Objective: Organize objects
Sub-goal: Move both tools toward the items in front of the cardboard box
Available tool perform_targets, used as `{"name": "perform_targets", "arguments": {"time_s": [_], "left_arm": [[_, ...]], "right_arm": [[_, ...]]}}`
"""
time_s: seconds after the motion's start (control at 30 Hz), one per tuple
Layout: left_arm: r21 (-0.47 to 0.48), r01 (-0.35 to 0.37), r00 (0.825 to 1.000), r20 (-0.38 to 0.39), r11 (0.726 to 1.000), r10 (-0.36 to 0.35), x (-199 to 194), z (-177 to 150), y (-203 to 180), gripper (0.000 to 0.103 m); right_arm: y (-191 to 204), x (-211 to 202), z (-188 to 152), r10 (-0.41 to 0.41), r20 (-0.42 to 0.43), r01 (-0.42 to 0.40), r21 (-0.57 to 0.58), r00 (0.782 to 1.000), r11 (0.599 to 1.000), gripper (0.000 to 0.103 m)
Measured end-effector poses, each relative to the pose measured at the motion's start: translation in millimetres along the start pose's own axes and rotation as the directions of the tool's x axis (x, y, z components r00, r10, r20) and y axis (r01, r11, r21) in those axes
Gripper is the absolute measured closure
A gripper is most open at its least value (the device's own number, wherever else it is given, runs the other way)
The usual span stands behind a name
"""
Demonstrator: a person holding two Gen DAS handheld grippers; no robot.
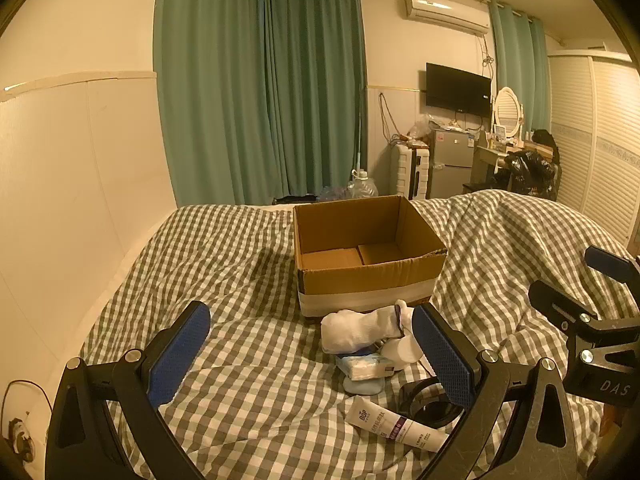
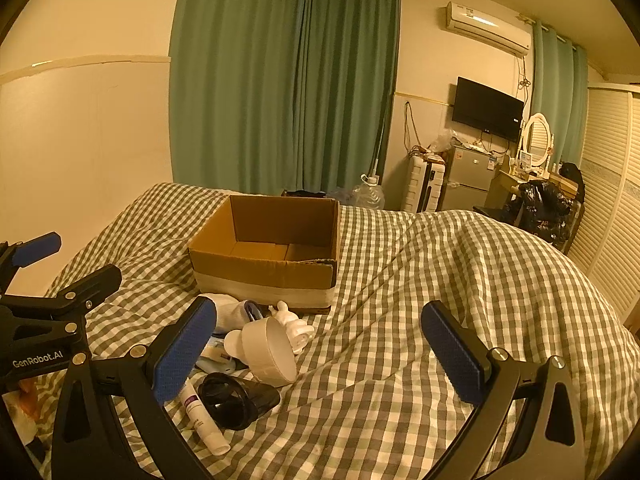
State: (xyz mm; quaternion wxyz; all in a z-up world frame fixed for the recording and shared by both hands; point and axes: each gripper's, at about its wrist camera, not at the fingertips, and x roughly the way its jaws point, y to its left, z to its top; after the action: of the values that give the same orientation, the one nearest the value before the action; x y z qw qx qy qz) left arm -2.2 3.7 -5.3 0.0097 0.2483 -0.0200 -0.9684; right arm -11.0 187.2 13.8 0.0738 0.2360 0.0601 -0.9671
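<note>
An open, empty cardboard box (image 1: pixel 362 258) (image 2: pixel 266 256) stands on the checked bed. In front of it lies a pile: a white sock (image 1: pixel 358 330) (image 2: pixel 230 314), a white cup (image 2: pixel 266 350), a small white figurine (image 2: pixel 294 326), a pale blue tissue pack (image 1: pixel 366 366), a white cream tube (image 1: pixel 394 424) (image 2: pixel 200 418) and a black funnel-shaped item (image 2: pixel 234 400) (image 1: pixel 430 402). My left gripper (image 1: pixel 312 354) is open and empty, just short of the pile. My right gripper (image 2: pixel 320 354) is open and empty, to the right of the pile.
The checked duvet (image 2: pixel 440 280) is rumpled and rises in a hump at the right. A wall (image 1: pixel 60 180) runs along the bed's left side. Green curtains, a small fridge (image 1: pixel 450 162), a dresser and a louvred wardrobe stand beyond the bed.
</note>
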Motion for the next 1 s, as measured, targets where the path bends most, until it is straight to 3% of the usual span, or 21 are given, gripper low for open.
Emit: {"name": "perform_targets", "arguments": {"time_s": [1.0], "left_arm": [[0.001, -0.009, 1.0, -0.009, 1.0, 0.009, 2.8, -4.8, -3.0, 0.0]], "right_arm": [[2.2, -0.1, -2.5, 0.01, -0.004, -0.01, -0.001, 1.0, 1.0, 0.0]]}}
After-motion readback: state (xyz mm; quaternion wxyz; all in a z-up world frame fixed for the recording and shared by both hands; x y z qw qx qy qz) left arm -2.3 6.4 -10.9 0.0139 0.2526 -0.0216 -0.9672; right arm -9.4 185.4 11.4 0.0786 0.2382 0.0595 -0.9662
